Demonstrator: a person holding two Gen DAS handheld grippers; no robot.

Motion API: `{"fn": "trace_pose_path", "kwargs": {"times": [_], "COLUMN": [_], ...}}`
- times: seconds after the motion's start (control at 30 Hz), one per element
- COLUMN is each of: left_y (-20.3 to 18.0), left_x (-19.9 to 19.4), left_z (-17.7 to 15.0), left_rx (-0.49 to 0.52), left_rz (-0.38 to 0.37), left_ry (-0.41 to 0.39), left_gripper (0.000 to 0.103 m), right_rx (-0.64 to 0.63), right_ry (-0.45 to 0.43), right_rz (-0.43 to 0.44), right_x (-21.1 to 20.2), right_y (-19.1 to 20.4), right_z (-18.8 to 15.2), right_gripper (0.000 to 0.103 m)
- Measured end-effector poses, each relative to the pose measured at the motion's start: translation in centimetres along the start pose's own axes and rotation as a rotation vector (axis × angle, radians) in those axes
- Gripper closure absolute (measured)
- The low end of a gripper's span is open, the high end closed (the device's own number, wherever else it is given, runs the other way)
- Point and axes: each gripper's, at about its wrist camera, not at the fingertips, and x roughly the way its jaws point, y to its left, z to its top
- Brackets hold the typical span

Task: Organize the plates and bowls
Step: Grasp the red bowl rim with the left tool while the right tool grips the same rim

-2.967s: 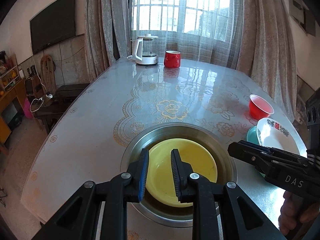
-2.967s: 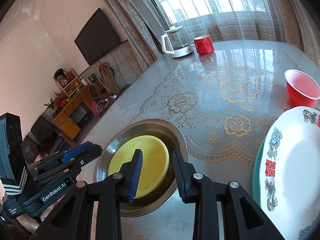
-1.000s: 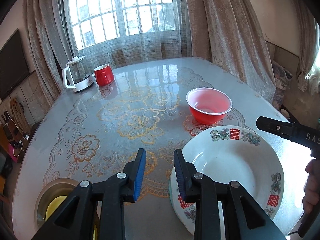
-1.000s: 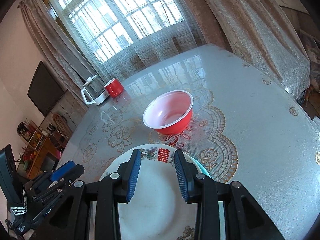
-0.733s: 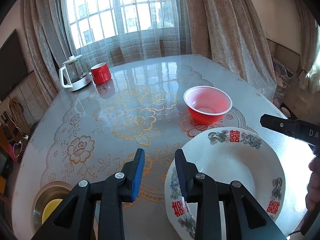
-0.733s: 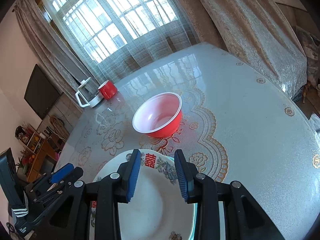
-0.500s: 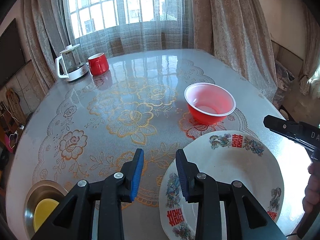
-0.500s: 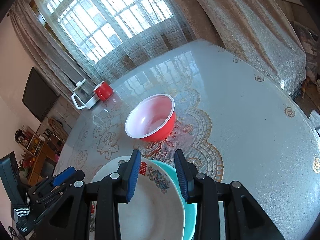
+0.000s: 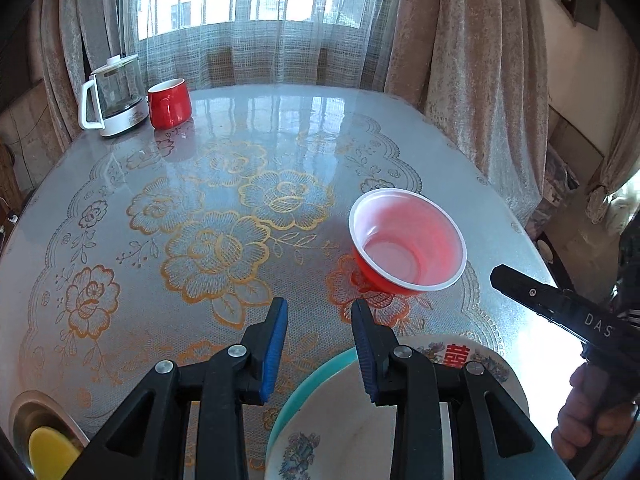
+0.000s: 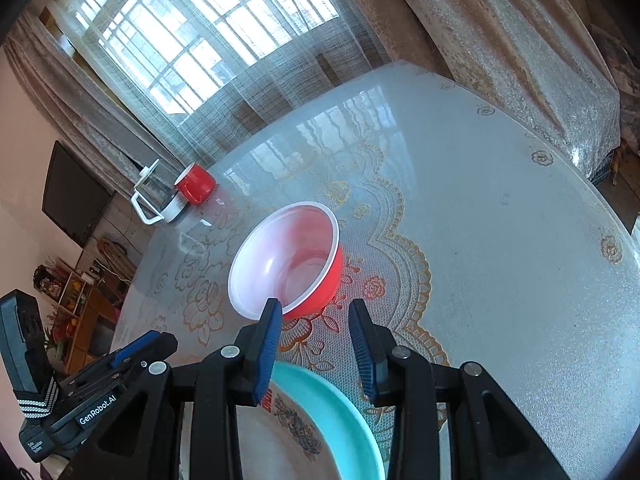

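Plates first: my white patterned plate (image 9: 460,360) sits stacked on a teal plate (image 10: 340,408) at the near edge of the tabletop (image 9: 280,140), right under both claws. Just past them is the red bowl (image 9: 408,248), upright on the lace-pattern cover, white-ish inside, not touching the plates as far as I can see. Way off at my near left corner there's a metal basin (image 9: 24,416) with a yellow dish (image 9: 48,452) in it, well apart from the rest.

My left claw (image 9: 318,344) hangs above the teal rim; its jaws have just been opening a bit and there's nothing between them, just air. My right claw (image 10: 312,344) is spread about the same, also pinching nothing, its left fingertip (image 10: 272,312) lined up in front of the red bowl's near rim, can't tell if it touches.

Far end by the window: a glass kettle (image 9: 112,96) and a red mug (image 9: 170,104) side by side
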Motion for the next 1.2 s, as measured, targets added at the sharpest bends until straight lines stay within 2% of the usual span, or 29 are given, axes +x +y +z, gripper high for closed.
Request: {"fn": "trace_pose_path", "kwargs": {"times": [0.37, 0.47, 0.53, 0.67, 0.8, 1.0, 1.2], "left_y": [-0.8, -1.3, -1.7, -2.6, -3.3, -3.3, -3.9], "left_x": [4.7, 5.8, 6.4, 7.0, 6.2, 5.2, 2.2], "left_z": [2.9, 3.2, 3.5, 3.5, 3.5, 3.1, 2.8], "left_rx": [-0.078, -0.071, -0.066, -0.042, -0.010, -0.010, 0.036], "left_rz": [-0.052, -0.055, -0.070, -0.111, -0.112, -0.130, -0.116], "left_ry": [0.080, 0.093, 0.108, 0.120, 0.081, 0.068, -0.019], "left_gripper": [0.070, 0.070, 0.070, 0.079, 0.079, 0.079, 0.079], "right_rx": [0.016, 0.008, 0.003, -0.022, -0.042, -0.044, -0.067], "right_ry": [0.048, 0.068, 0.080, 0.081, 0.056, 0.062, 0.031], "right_rz": [0.010, 0.001, 0.002, 0.005, 0.001, -0.003, 0.018], "right_x": [3.3, 4.3, 4.7, 4.8, 4.0, 3.8, 2.1], "right_y": [-0.8, -0.7, -0.7, -0.4, -0.3, -0.5, 0.6], "right_z": [2.4, 2.4, 2.3, 2.1, 2.2, 1.9, 1.8], "right_gripper": [0.072, 0.077, 0.084, 0.089, 0.089, 0.090, 0.090]}}
